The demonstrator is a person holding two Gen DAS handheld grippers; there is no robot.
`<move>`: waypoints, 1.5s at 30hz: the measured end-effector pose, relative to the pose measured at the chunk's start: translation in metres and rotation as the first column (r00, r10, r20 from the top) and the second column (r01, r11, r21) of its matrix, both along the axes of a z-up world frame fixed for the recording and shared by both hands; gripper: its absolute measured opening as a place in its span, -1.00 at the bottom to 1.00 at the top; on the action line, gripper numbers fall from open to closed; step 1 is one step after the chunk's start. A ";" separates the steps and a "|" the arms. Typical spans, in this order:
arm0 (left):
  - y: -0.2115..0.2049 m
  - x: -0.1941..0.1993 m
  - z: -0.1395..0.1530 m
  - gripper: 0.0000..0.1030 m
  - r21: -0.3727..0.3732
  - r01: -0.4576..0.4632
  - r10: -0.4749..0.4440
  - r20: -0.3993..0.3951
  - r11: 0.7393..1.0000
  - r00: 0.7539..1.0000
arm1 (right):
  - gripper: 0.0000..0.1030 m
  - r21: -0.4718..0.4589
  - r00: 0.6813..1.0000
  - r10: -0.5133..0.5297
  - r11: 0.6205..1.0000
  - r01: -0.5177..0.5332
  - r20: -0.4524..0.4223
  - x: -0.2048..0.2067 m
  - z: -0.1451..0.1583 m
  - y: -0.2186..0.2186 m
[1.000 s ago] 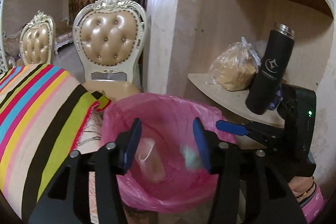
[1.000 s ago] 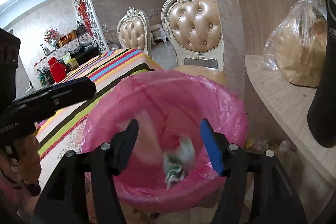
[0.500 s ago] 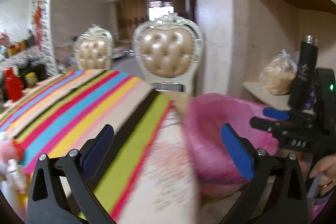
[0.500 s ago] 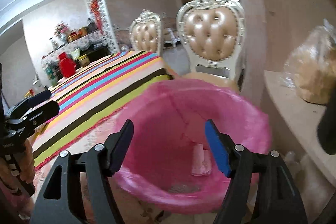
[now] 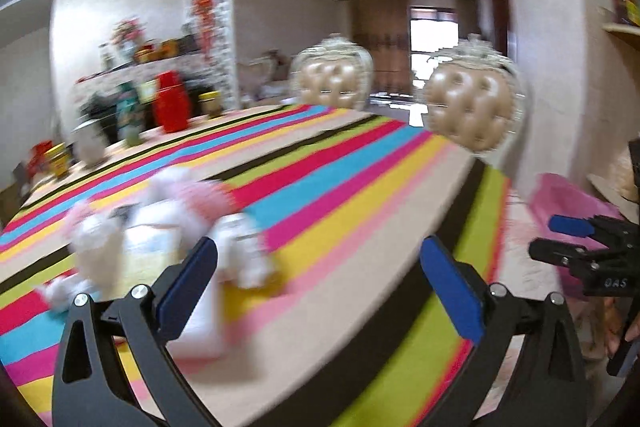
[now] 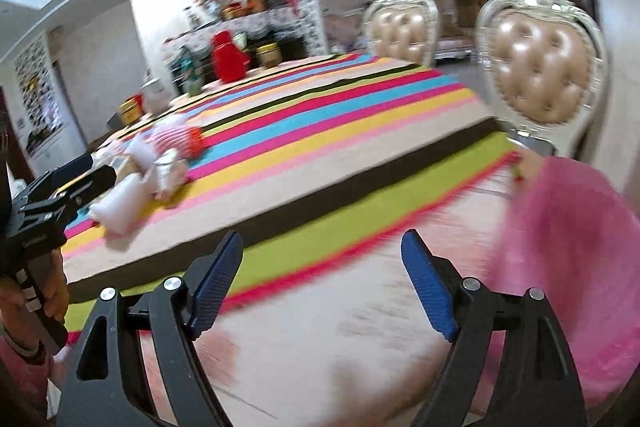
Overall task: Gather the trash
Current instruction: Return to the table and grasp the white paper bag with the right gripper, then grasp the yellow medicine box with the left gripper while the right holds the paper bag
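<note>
A heap of white and pink trash [image 5: 168, 227] lies on the striped tablecloth [image 5: 340, 187]; it also shows in the right wrist view [image 6: 156, 163]. My left gripper [image 5: 320, 287] is open and empty, over the table just right of the heap. My right gripper [image 6: 322, 283] is open and empty, off the table's edge. The pink-lined bin [image 6: 568, 267] is at the right; it shows in the left wrist view [image 5: 568, 203] too. The view is motion-blurred.
Two tufted beige chairs [image 6: 540, 67] stand at the table's far side. A red jug [image 6: 228, 63], jars and cans stand at the table's far left end. A wall column [image 5: 560, 67] and shelf are at the right.
Both grippers swung left, away from the pink bin toward the table. The trash dropped in the bin is out of sight. The heap on the table has come into view.
</note>
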State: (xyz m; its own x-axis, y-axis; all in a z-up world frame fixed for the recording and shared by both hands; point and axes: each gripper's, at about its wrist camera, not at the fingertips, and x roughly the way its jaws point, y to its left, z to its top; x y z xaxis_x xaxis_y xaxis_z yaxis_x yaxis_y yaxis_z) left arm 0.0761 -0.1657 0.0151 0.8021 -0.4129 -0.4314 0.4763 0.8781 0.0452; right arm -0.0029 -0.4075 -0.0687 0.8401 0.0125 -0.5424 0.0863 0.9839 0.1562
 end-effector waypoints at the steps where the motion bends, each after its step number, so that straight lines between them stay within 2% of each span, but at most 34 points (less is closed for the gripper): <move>1: 0.018 0.006 0.000 0.91 -0.003 -0.041 0.041 0.001 0.999 0.999 | 0.51 0.000 1.000 0.018 1.000 -0.018 -0.008 0.008 0.000 0.012; 5: 0.084 0.026 -0.001 0.91 -0.004 -0.214 0.214 0.022 0.977 0.977 | 0.59 -0.013 0.994 0.104 0.994 -0.104 -0.043 0.041 -0.004 0.065; 9: 0.145 0.041 -0.006 0.91 -0.064 -0.368 0.368 -0.008 0.928 0.930 | 0.59 -0.058 0.983 0.173 0.983 -0.176 -0.057 0.075 -0.005 0.114; 10: 0.160 0.046 -0.009 0.91 -0.089 -0.408 0.407 -0.028 0.909 0.913 | 0.59 -0.066 0.981 0.184 0.980 -0.187 -0.055 0.084 -0.004 0.123; 13: 0.186 0.052 -0.010 0.91 -0.132 -0.475 0.465 -0.098 0.870 0.880 | 0.59 -0.079 0.978 0.191 0.977 -0.197 -0.080 0.115 -0.003 0.142; 15: 0.191 0.051 -0.010 0.91 -0.153 -0.485 0.472 -0.112 0.861 0.874 | 0.59 -0.068 0.976 0.192 0.978 -0.199 -0.101 0.135 -0.003 0.147; 18: 0.181 0.050 -0.011 0.91 -0.110 -0.507 0.497 -0.107 0.855 0.861 | 0.59 -0.050 0.972 0.195 0.978 -0.202 -0.131 0.166 -0.006 0.159; 20: 0.178 0.048 -0.011 0.91 -0.107 -0.523 0.513 -0.111 0.845 0.851 | 0.59 -0.052 0.965 0.207 0.975 -0.218 -0.158 0.184 -0.011 0.168; 24: 0.182 0.045 -0.010 0.91 -0.138 -0.578 0.567 -0.111 0.804 0.816 | 0.59 -0.033 0.953 0.227 0.971 -0.238 -0.202 0.207 -0.022 0.183; 25: 0.185 0.045 -0.010 0.91 -0.149 -0.581 0.569 -0.120 0.800 0.814 | 0.59 -0.026 0.952 0.228 0.971 -0.238 -0.202 0.212 -0.022 0.185; 28: 0.187 0.045 -0.012 0.91 -0.166 -0.570 0.550 -0.151 0.805 0.821 | 0.59 -0.024 0.944 0.239 0.968 -0.251 -0.227 0.227 -0.026 0.196; 29: 0.186 0.045 -0.012 0.91 -0.163 -0.568 0.549 -0.148 0.807 0.822 | 0.59 -0.021 0.938 0.242 0.967 -0.255 -0.248 0.233 -0.029 0.200; 33: 0.175 0.040 -0.009 0.91 -0.143 -0.549 0.539 -0.101 0.824 0.836 | 0.56 0.017 0.936 0.254 0.966 -0.258 -0.245 0.250 -0.030 0.207; 34: 0.174 0.040 -0.010 0.91 -0.142 -0.541 0.532 -0.100 0.829 0.841 | 0.53 0.023 0.936 0.253 0.967 -0.255 -0.246 0.252 -0.031 0.207; 35: 0.172 0.041 -0.010 0.91 -0.140 -0.534 0.524 -0.101 0.834 0.845 | 0.35 0.033 0.936 0.252 0.967 -0.252 -0.246 0.252 -0.031 0.205; 36: 0.171 0.041 -0.011 0.91 -0.136 -0.528 0.518 -0.103 0.838 0.849 | 0.27 0.040 0.935 0.251 0.968 -0.249 -0.249 0.251 -0.032 0.205; 42: 0.160 0.043 -0.014 0.91 -0.132 -0.459 0.444 -0.130 0.878 0.886 | 0.26 0.017 0.966 0.206 0.978 -0.206 -0.157 0.219 -0.018 0.180; 45: 0.148 0.043 -0.018 0.91 -0.131 -0.375 0.354 -0.157 0.918 0.922 | 0.26 0.053 0.973 0.195 0.980 -0.189 -0.121 0.194 -0.014 0.162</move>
